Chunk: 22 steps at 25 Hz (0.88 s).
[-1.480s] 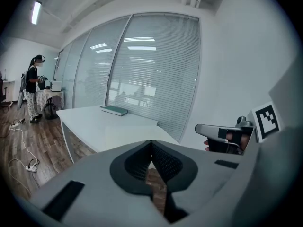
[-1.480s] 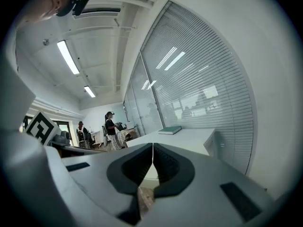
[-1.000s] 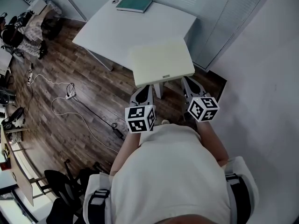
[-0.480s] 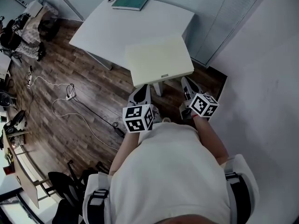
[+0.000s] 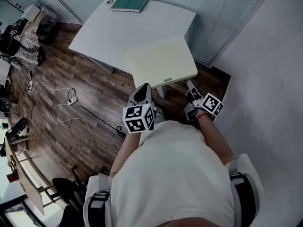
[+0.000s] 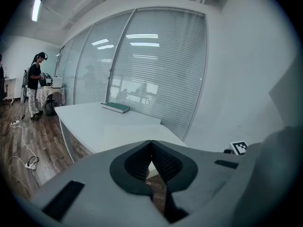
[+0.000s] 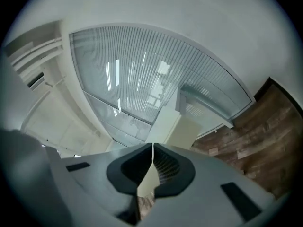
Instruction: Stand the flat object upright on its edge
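Observation:
The flat object is a dark green book (image 5: 129, 4) lying flat at the far end of the large white table (image 5: 118, 32); the left gripper view shows the book (image 6: 116, 108) well ahead. Both grippers hang low in front of the person, short of the small cream table (image 5: 163, 63). My left gripper (image 5: 144, 88) is shut and holds nothing; its jaws meet (image 6: 151, 143). My right gripper (image 5: 191, 85) is shut and empty too, rolled to one side, so its view (image 7: 152, 148) is tilted. Neither gripper touches the book or either table.
Window blinds (image 6: 156, 74) run behind the tables. A white wall (image 5: 265, 79) closes the right side. Cables and a power strip (image 5: 71, 98) lie on the wood floor at left. A person (image 6: 35, 86) stands far left by other desks.
My right gripper has sunk and rolled about its own axis, its marker cube turning. My left gripper has shifted a little. Both stay shut and empty.

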{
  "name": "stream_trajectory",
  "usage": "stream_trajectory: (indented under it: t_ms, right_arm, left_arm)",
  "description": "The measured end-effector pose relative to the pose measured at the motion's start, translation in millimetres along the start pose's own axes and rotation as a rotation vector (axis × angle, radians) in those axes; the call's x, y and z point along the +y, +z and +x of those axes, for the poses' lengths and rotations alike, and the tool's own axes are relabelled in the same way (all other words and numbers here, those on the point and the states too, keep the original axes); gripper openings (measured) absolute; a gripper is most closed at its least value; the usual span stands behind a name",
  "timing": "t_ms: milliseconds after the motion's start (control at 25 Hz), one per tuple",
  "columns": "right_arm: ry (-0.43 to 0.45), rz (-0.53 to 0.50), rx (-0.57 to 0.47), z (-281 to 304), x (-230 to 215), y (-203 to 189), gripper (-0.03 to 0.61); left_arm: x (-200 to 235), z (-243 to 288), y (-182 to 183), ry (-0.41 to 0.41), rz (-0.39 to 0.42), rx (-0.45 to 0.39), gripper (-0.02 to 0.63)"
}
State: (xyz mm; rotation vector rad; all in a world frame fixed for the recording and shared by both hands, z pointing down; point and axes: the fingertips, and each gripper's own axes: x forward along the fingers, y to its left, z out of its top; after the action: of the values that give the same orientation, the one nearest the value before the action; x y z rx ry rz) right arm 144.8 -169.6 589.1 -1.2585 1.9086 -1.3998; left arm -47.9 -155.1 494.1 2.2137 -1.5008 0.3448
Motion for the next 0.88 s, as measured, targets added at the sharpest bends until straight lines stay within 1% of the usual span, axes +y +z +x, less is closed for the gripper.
stream_trajectory:
  t_ms: [120, 280, 320, 360, 440, 520, 600, 680, 760, 880]
  right_arm:
    - [-0.003, 0.072, -0.004, -0.6, -12.7, -2.3, 0.021]
    - [0.001, 0.136, -0.017, 1.3, -24.2, -3.6, 0.027]
    - [0.009, 0.155, -0.021, 3.0, -26.0, -3.6, 0.053]
    - [0.021, 0.178, -0.024, 5.2, -27.8, -3.8, 0.122]
    - [0.055, 0.233, -0.032, 10.1, -32.9, -4.9, 0.185]
    - [0.084, 0.283, -0.042, 14.7, -37.7, -5.9, 0.271]
    - [0.095, 0.306, -0.061, 19.2, -40.2, -4.4, 0.325]
    - [0.094, 0.329, -0.085, 24.1, -43.4, -2.6, 0.393]
    - [0.092, 0.334, -0.085, 29.7, -43.5, -3.3, 0.411]
    - [0.088, 0.343, -0.085, 39.0, -40.4, -5.3, 0.420]
  left_arm:
    - [1.3, 3.5, 0.0, -0.006, 0.000, 0.009, 0.020]
    - [3.3, 9.0, 2.6, -0.011, 0.003, 0.015, 0.020]
    - [4.3, 10.4, 3.4, -0.012, 0.005, 0.017, 0.020]
    - [5.5, 11.8, 4.0, -0.013, 0.006, 0.018, 0.020]
    - [8.2, 14.6, 4.3, -0.012, 0.007, 0.022, 0.020]
    - [11.1, 17.6, 4.4, -0.011, 0.007, 0.024, 0.020]
    - [14.3, 20.3, 5.1, -0.009, 0.007, 0.026, 0.020]
    - [17.9, 22.0, 7.0, -0.007, 0.005, 0.026, 0.020]
    - [21.6, 22.9, 9.5, -0.006, 0.004, 0.025, 0.020]
    - [27.6, 23.6, 13.2, -0.002, 0.000, 0.026, 0.020]
